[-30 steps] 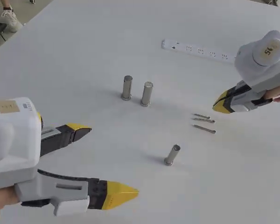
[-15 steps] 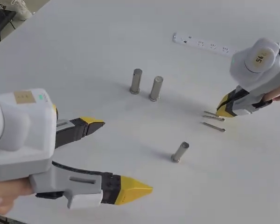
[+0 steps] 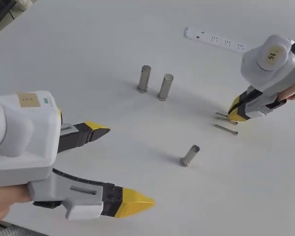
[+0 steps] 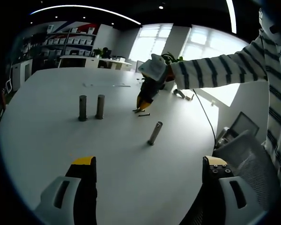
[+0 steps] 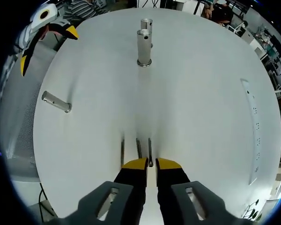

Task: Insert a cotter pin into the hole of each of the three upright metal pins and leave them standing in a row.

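Lying flat on the white table (image 3: 88, 49) are three thin cotter pins (image 5: 136, 149), side by side. The right gripper (image 5: 151, 162) has its yellow tips down right at their near ends. Its jaws are almost together, and I cannot tell if they pinch a pin. Two metal pins (image 3: 144, 78) stand close together farther out on the table. A third metal pin (image 3: 190, 155) is alone, apart from them and nearer the person. The left gripper (image 3: 128, 164) hovers over the near side of the table with its jaws spread wide, holding nothing. A white power strip (image 3: 216, 41) lies at the far side.
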